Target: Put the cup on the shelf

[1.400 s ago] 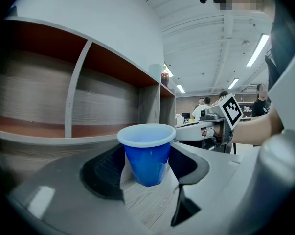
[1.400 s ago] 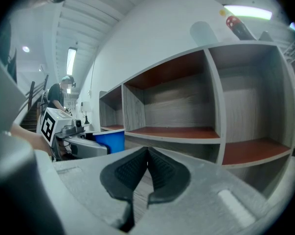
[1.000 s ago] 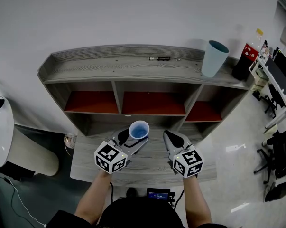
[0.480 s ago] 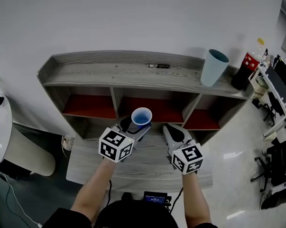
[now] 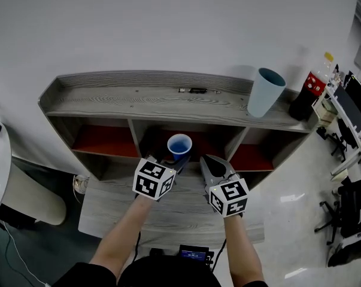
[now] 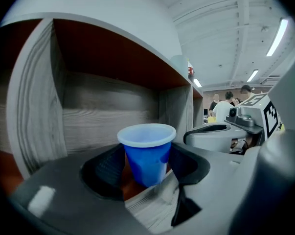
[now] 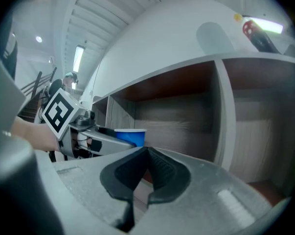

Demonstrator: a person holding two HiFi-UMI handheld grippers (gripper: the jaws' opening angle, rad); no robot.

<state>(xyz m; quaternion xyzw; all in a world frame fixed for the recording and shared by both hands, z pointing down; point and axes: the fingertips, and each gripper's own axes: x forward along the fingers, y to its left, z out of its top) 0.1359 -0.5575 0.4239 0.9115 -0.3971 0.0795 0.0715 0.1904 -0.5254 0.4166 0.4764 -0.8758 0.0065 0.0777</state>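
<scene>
Our left gripper (image 6: 146,173) is clamped on the blue cup (image 6: 147,151), holding it upright at the mouth of the shelf's (image 5: 144,97) middle cubby. Right gripper (image 7: 146,168) is pinched closed on nothing, just beside. Our worry: letting go too near the front edge, or bumping a divider (image 6: 37,92), could tip it.

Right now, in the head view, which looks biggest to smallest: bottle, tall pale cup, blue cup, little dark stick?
1. Bottle and tall pale cup: about alike, so unranked.
2. Blue cup: smaller, though seen mostly from above, so its height is hard to judge.
3. Little dark stick.
</scene>
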